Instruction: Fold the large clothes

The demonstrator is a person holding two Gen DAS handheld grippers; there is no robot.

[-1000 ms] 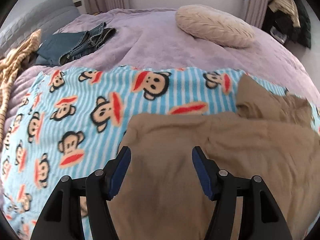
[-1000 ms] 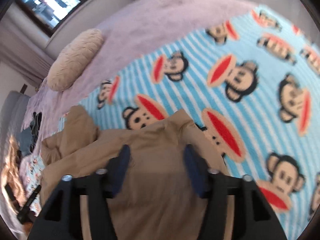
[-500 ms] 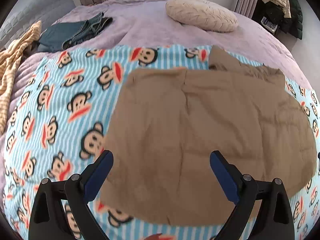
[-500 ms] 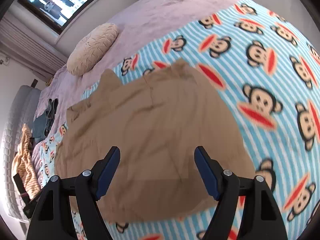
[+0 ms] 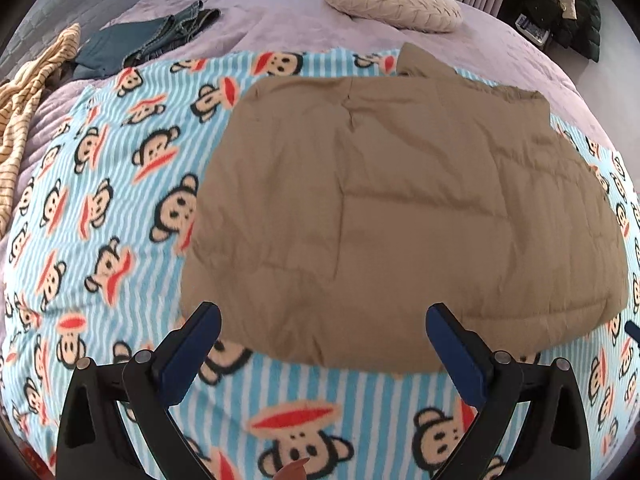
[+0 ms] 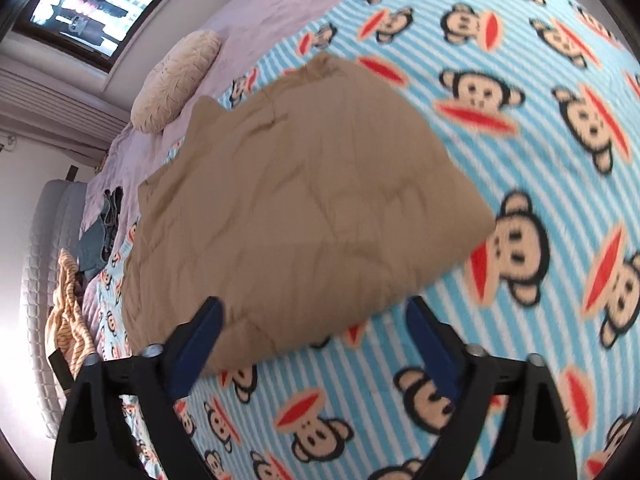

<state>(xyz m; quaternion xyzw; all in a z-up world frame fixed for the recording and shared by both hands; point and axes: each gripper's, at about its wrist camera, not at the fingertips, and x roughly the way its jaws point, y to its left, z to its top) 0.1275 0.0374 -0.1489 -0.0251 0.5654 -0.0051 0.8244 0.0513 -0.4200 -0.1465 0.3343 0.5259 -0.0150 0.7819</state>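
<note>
Hovering over a tan garment (image 5: pixel 404 208) lying fairly flat on the monkey blanket (image 5: pixel 100 216), both grippers empty.

Left gripper (image 5: pixel 322 344) and right gripper (image 6: pixel 314 332) have jaws spread wide, holding nothing, just off its near edge. Risk, probably: pinching blanket along with the fabric, or the bunched far corner skewing the next fold. Pillow (image 5: pixel 390 0), jeans (image 5: pixel 144 42) and a striped cloth (image 5: pixel 28 92) sit well apart, nothing blocking.

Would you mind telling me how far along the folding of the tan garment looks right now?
The tan garment already lies folded into a rough rectangle on the monkey blanket. Nothing is in hand: left gripper and right gripper are open above it. A bunched part at the far edge and possibly another fold remain.
</note>
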